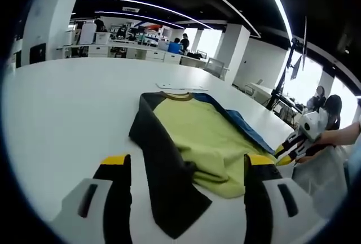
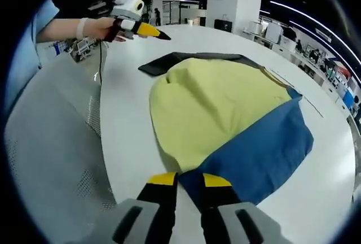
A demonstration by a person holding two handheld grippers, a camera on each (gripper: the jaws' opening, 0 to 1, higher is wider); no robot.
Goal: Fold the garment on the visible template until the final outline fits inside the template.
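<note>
Garment lies flat on counter, soft, light, floppy. My left claw is spread over its dark sleeve; my right claw nearly pressed together at blue edge, pinch unclear. Best hold: sleeve hems.

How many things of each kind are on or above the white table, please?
Shirts: 1, a yellow shirt with one dark sleeve and one blue sleeve, flat on the white table.
Grippers: 2, the left gripper and the right gripper.
Total: 3.
</note>
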